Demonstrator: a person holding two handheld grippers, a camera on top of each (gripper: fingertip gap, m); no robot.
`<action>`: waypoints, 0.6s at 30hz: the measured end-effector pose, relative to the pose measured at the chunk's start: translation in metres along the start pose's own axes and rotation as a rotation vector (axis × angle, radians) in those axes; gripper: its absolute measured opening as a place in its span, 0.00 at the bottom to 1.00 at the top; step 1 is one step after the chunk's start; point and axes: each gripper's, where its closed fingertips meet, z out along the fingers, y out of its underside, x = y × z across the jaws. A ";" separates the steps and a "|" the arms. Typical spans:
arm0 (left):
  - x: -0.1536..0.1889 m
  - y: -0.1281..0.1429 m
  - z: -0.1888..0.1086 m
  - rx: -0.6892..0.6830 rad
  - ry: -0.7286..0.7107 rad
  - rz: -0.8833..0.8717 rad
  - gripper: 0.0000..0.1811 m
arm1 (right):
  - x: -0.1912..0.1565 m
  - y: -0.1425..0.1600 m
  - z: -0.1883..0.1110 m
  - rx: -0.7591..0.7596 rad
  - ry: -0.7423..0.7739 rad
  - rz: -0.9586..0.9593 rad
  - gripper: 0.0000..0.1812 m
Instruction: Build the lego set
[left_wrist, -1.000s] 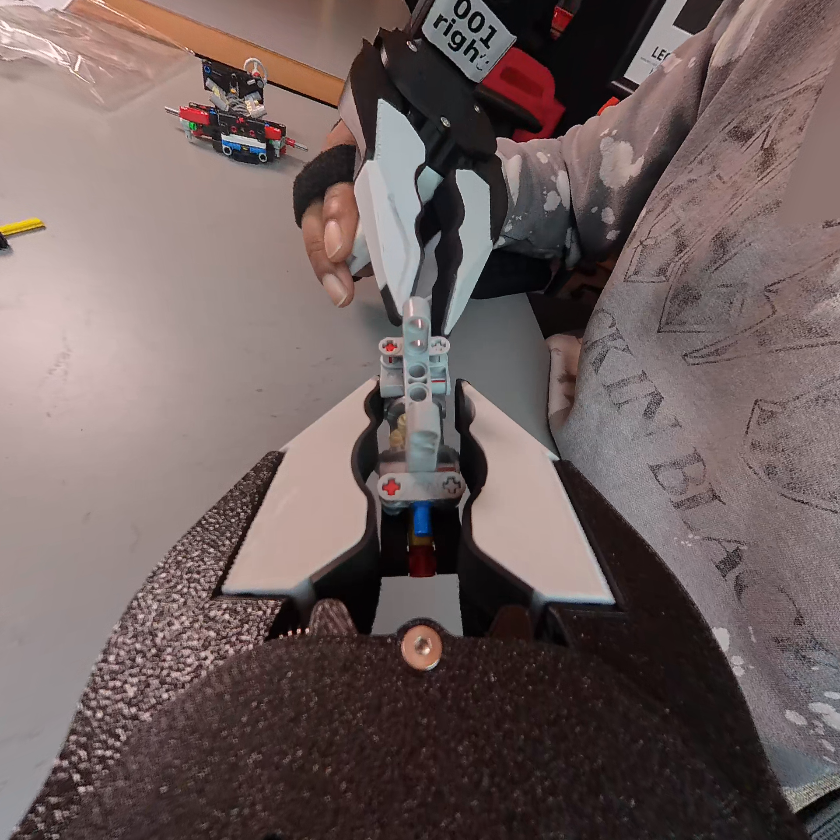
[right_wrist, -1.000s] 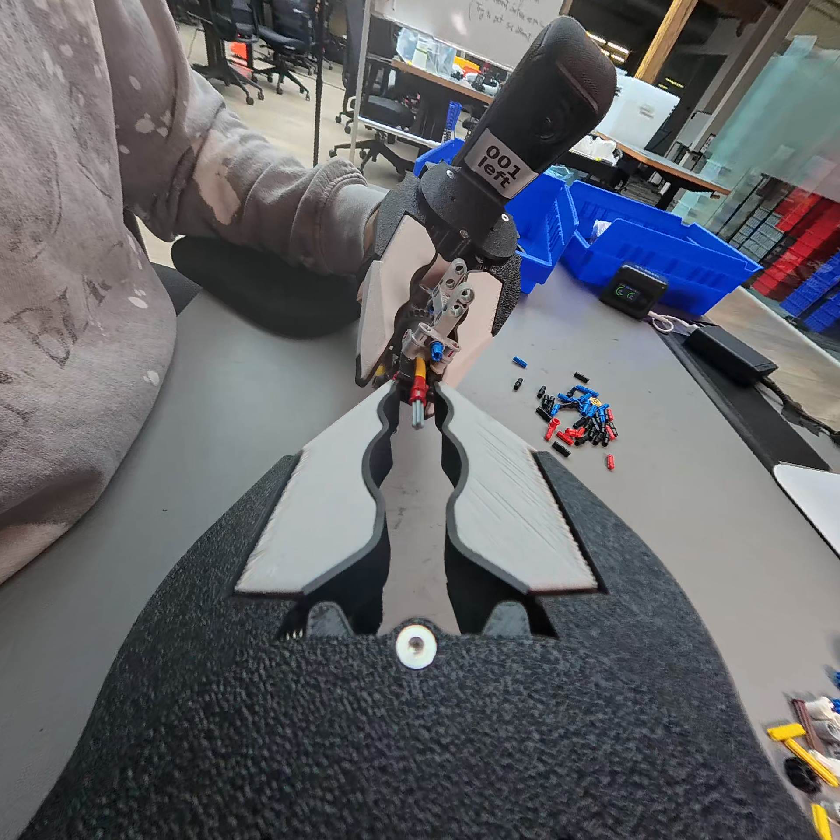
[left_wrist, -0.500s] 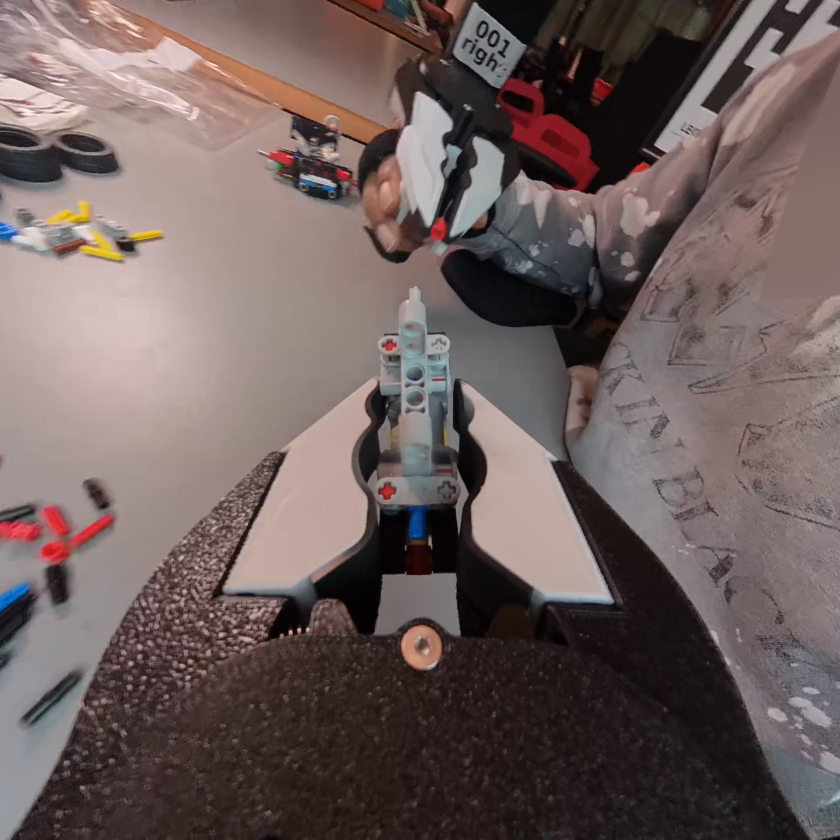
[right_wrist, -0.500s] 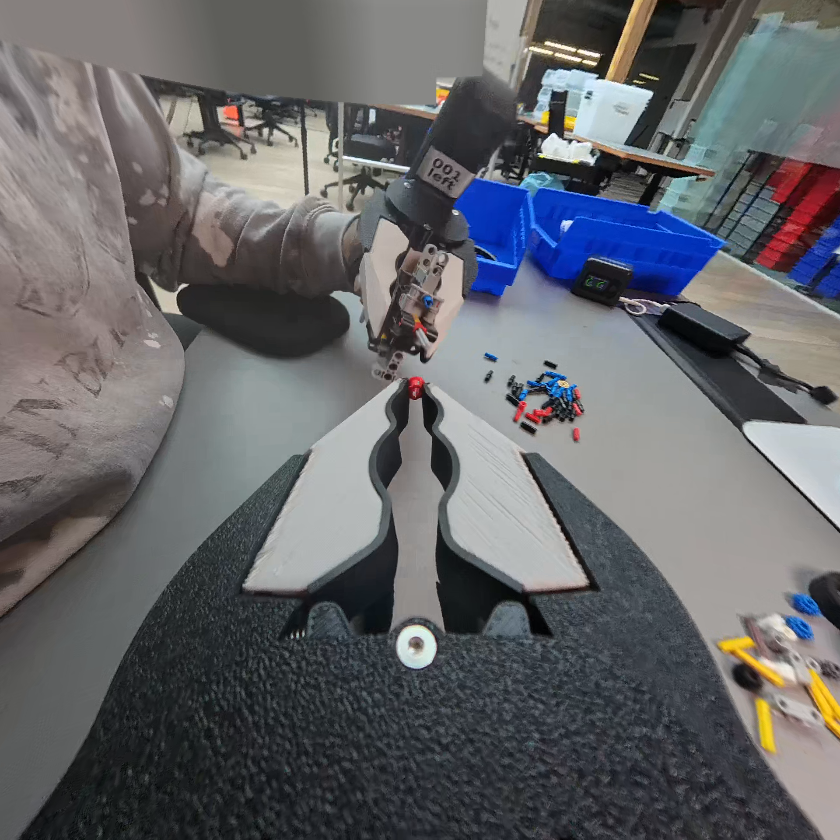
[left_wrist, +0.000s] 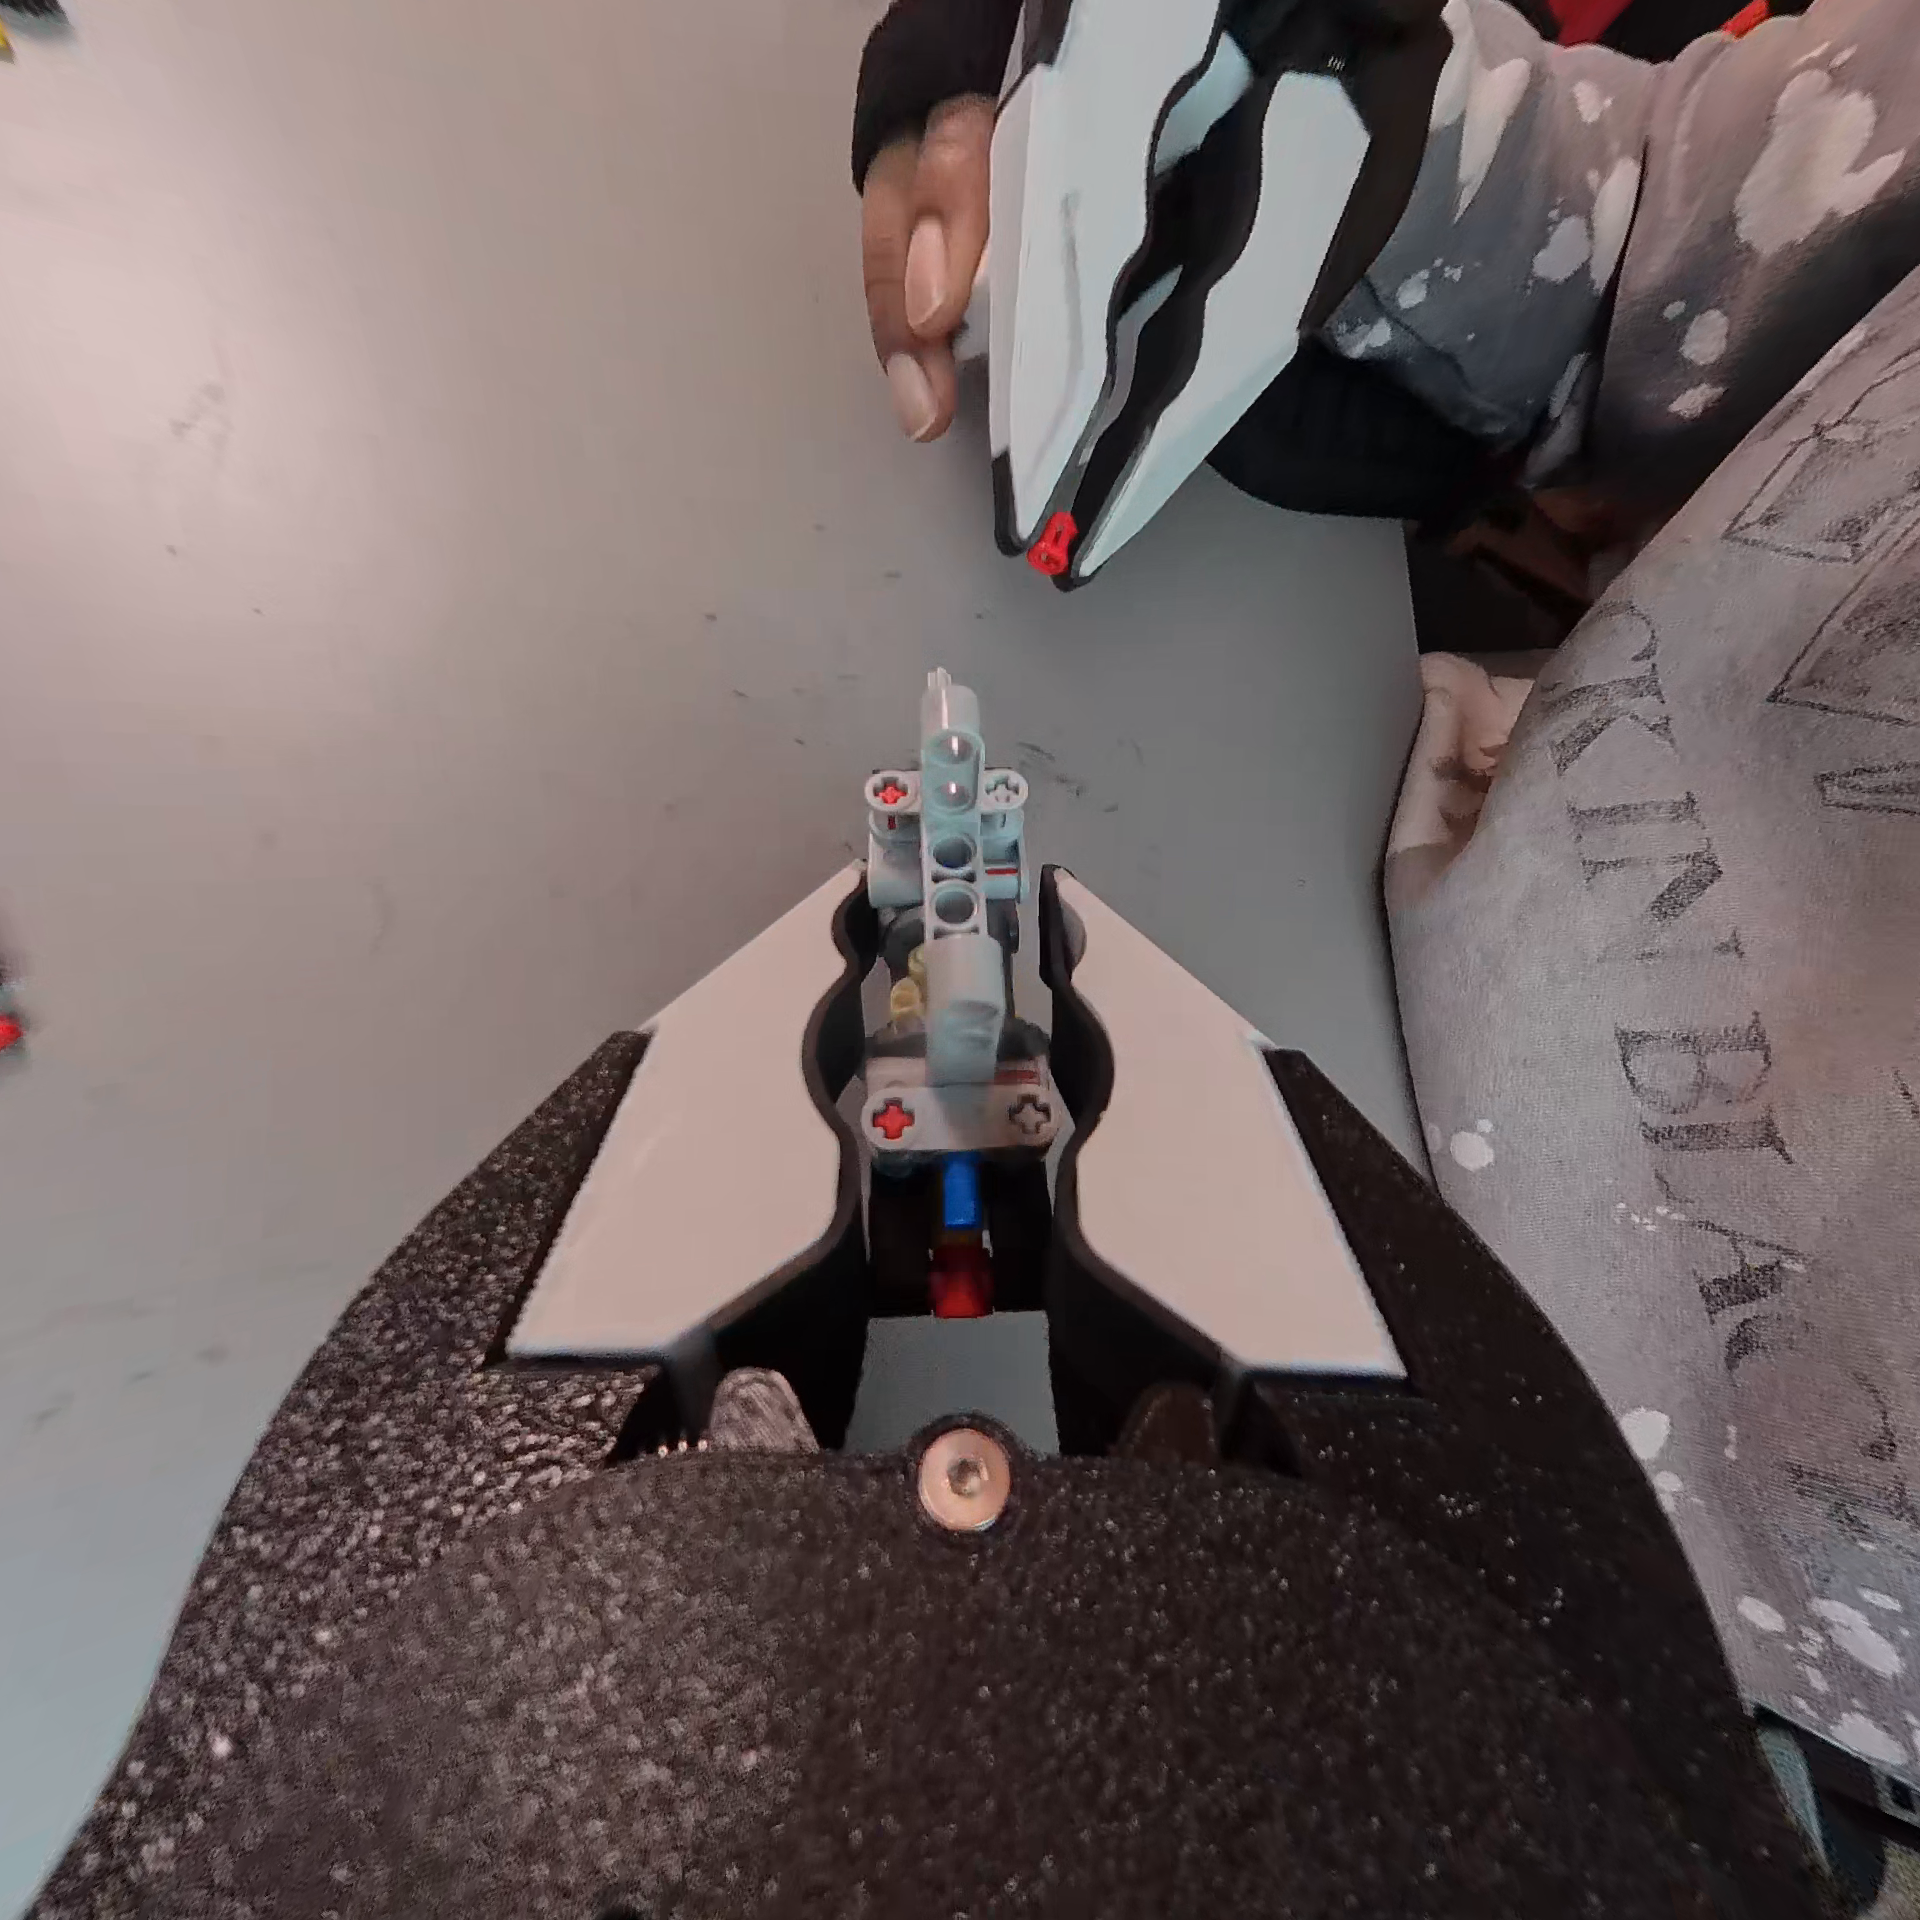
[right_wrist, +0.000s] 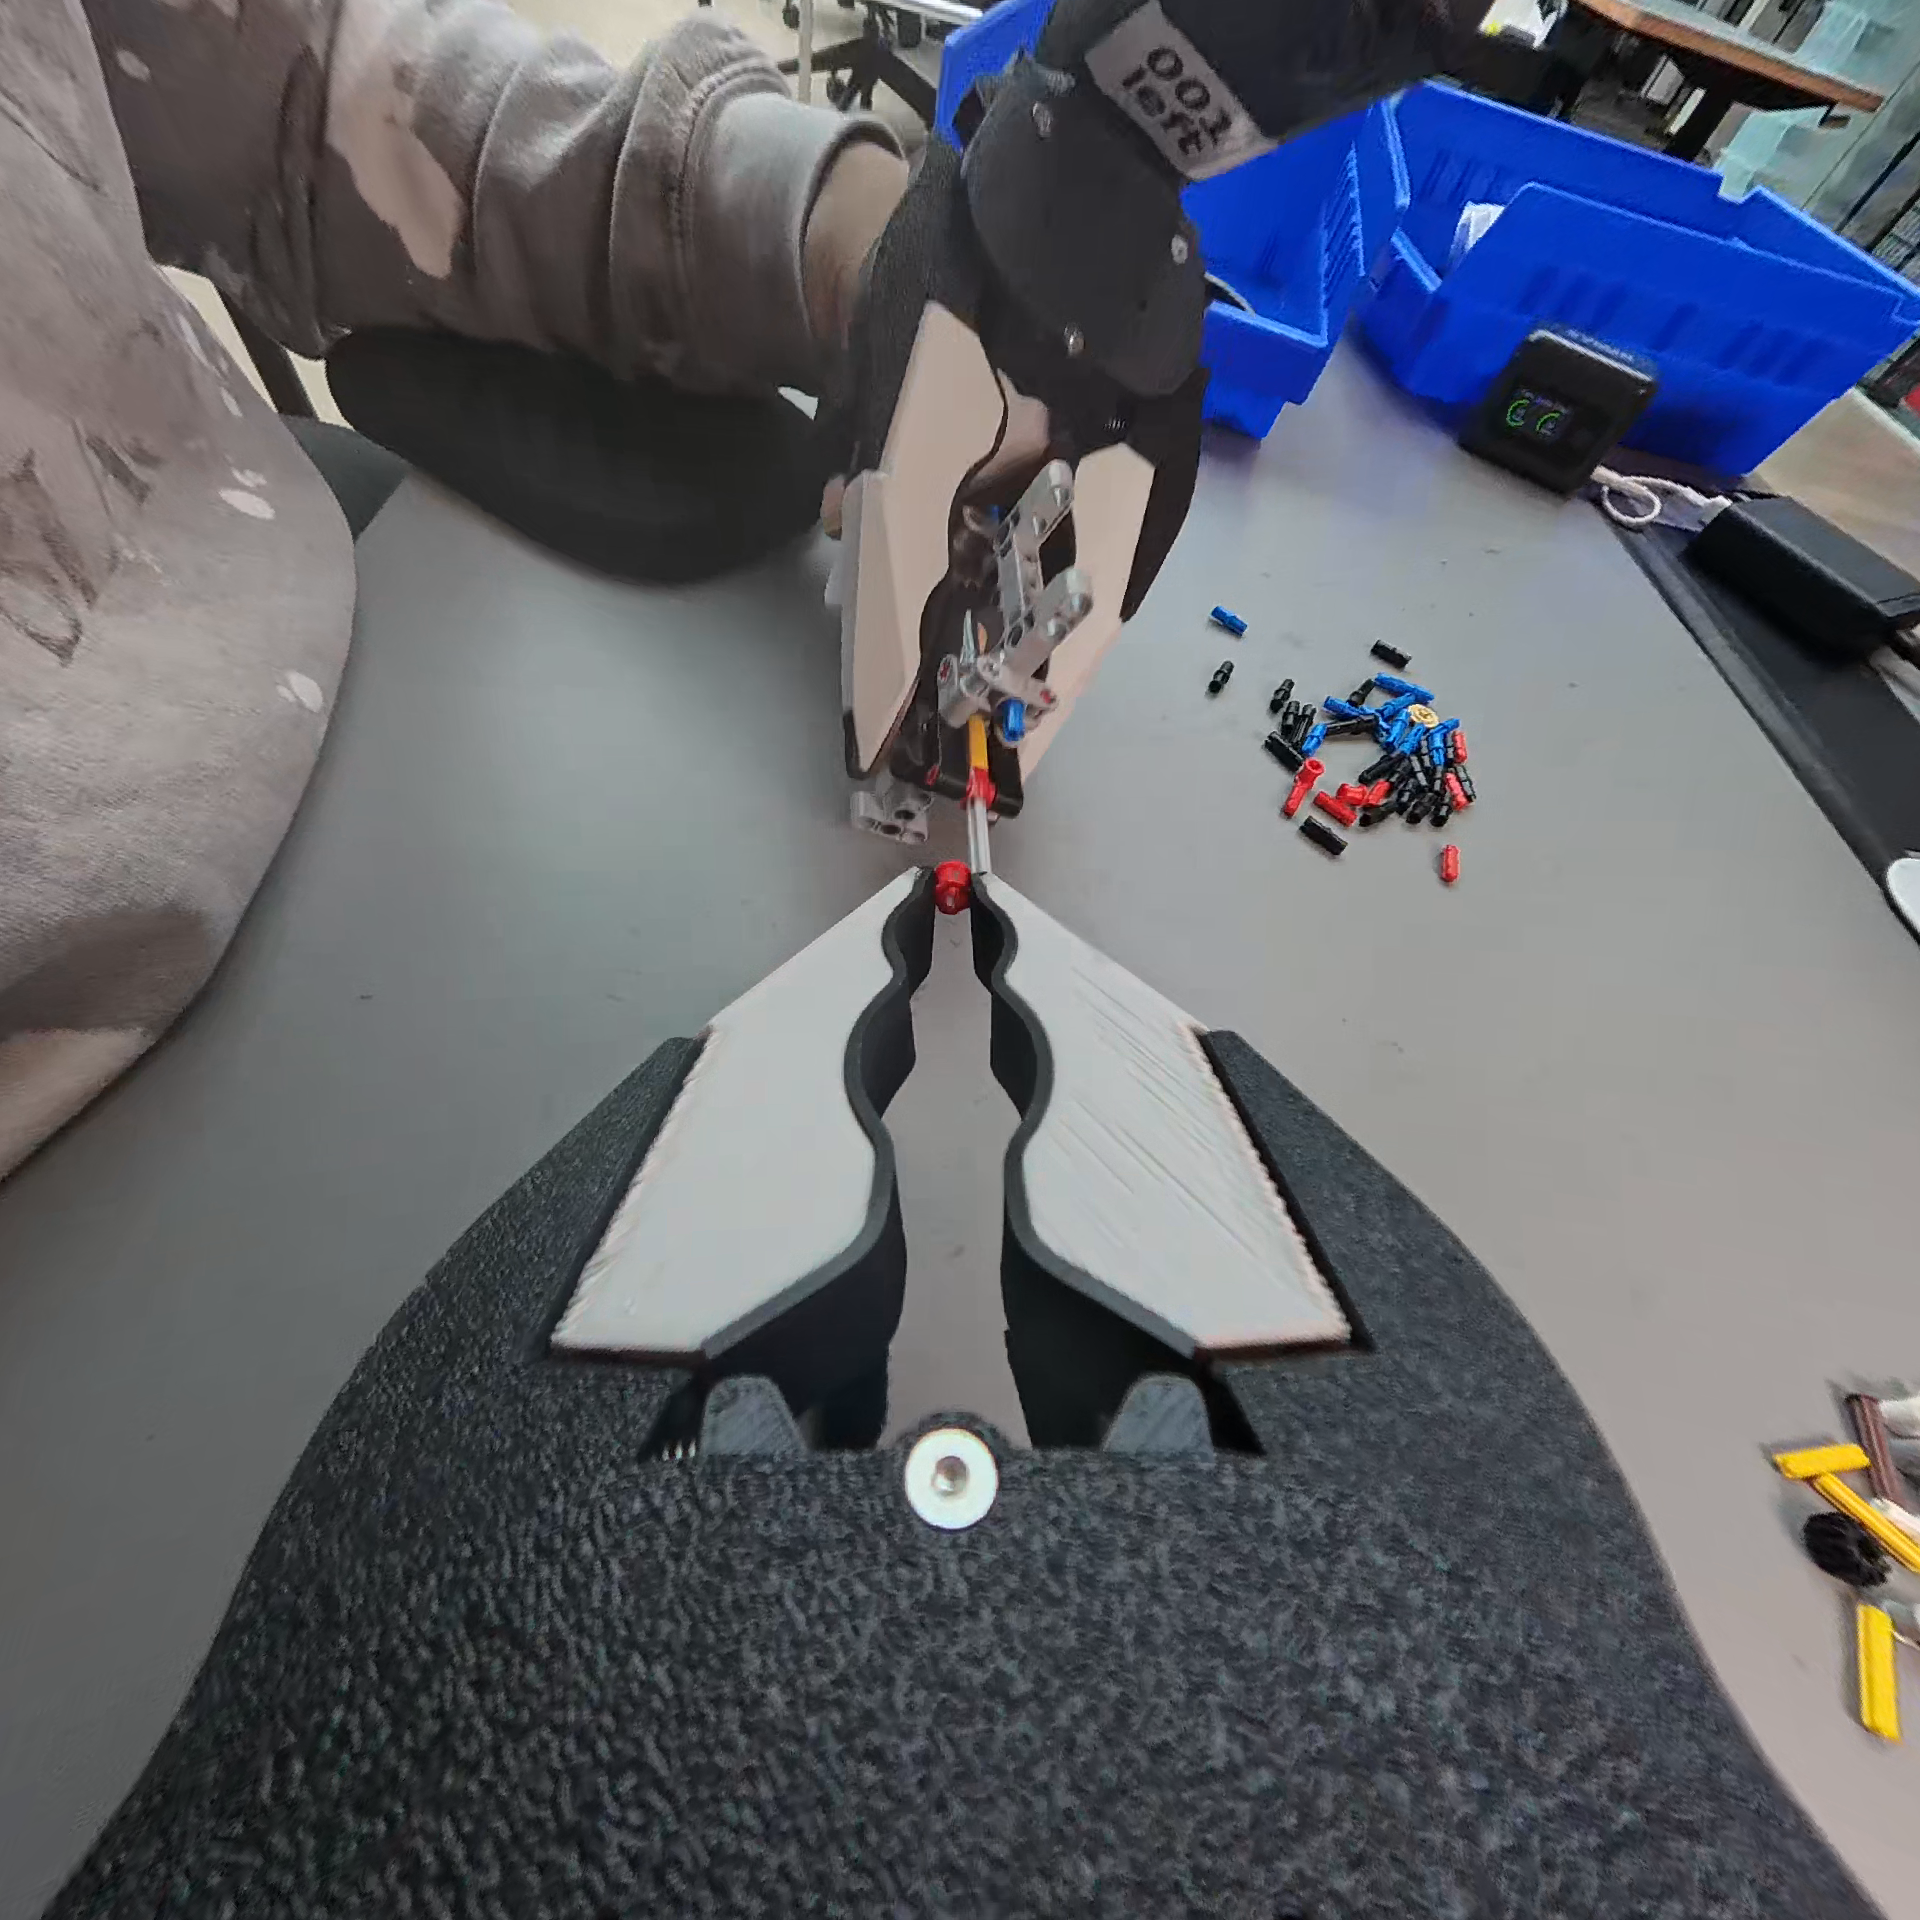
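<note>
My left gripper (left_wrist: 951, 883) is shut on a small grey lego assembly (left_wrist: 948, 935) with red and blue pins and a thin grey axle sticking out forward. In the right wrist view the same assembly (right_wrist: 1003, 634) sits between the left gripper's fingers, its axle (right_wrist: 977, 826) pointing down at my right gripper. My right gripper (right_wrist: 949, 883) is shut on a small red bush (right_wrist: 949, 886) at its fingertips, just below the axle's end. In the left wrist view the right gripper (left_wrist: 1051, 551) hangs above the assembly with the red bush (left_wrist: 1052, 540) in its tips.
A pile of black, blue and red pins (right_wrist: 1371, 748) lies on the grey table (right_wrist: 1455, 1039) to the right. Blue bins (right_wrist: 1621, 270) and a small black device (right_wrist: 1553, 410) stand behind. Yellow parts (right_wrist: 1860, 1558) lie at the right edge. The person's sleeve and torso (left_wrist: 1683, 935) are close. The tips of one gripper are about 6 centimeters away from the tips of the other.
The right gripper drew back from the assembly, now pinching a red bush, then came close again in line with the axle. The left gripper kept its hold and tilted downward.
</note>
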 end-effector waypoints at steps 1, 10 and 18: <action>0.002 0.004 0.003 -0.021 0.016 -0.018 0.17 | 0.000 -0.003 0.000 0.015 0.001 0.005 0.03; 0.000 0.013 0.014 -0.078 0.015 -0.084 0.20 | 0.000 -0.013 0.009 0.062 0.035 -0.018 0.03; 0.000 0.008 0.012 -0.055 0.016 -0.077 0.16 | 0.049 -0.008 0.026 0.005 0.220 0.098 0.03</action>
